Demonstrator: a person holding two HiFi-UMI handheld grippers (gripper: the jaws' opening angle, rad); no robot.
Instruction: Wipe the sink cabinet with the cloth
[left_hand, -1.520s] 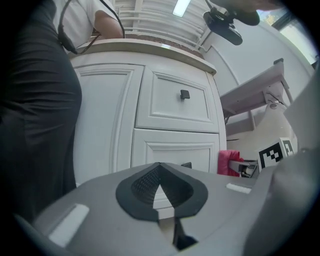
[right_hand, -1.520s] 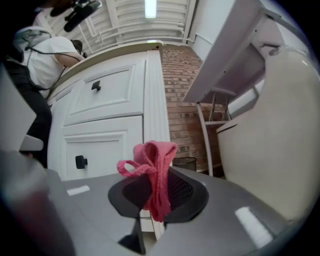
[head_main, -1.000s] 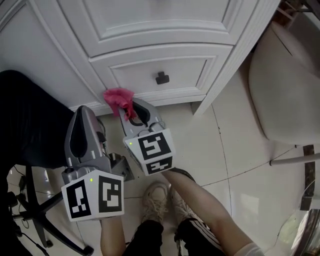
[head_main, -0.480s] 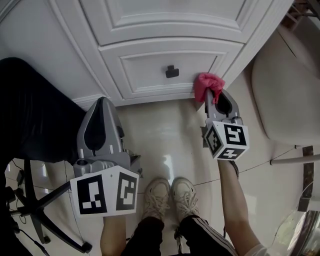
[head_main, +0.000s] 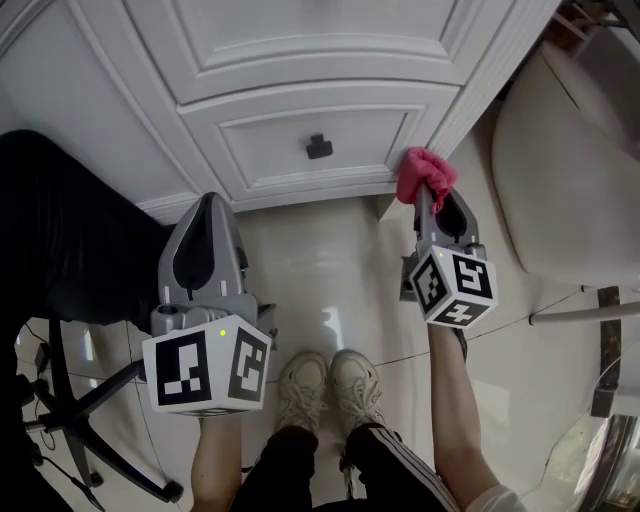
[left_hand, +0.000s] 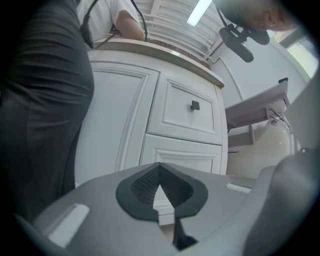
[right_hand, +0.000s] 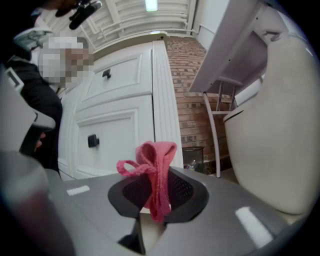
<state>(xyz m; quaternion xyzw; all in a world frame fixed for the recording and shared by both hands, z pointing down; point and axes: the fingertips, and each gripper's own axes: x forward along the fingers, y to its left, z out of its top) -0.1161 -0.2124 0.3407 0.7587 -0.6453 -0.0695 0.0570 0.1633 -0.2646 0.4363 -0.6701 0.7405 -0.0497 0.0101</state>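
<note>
The white sink cabinet (head_main: 300, 60) fills the top of the head view, with a lower drawer and its black knob (head_main: 319, 147). My right gripper (head_main: 428, 198) is shut on a bunched pink cloth (head_main: 424, 175), which sits against the cabinet's bottom right corner post. In the right gripper view the pink cloth (right_hand: 155, 170) sticks up from between the shut jaws, with the cabinet's white post (right_hand: 165, 100) just beyond. My left gripper (head_main: 203, 215) hangs low at the left, near the cabinet base, shut with nothing in it. The left gripper view shows the cabinet drawers (left_hand: 185, 107) ahead.
A black office chair (head_main: 60, 290) stands at the left, its legs spreading over the tiled floor (head_main: 330, 280). A white toilet (head_main: 560, 160) sits right of the cabinet. The person's shoes (head_main: 320, 390) are below between the grippers. A brick wall (right_hand: 187, 90) lies beside the cabinet.
My right gripper has carried the pink cloth from the drawer's bottom left, across the cabinet base, to its right corner post. The left gripper has hardly moved.
</note>
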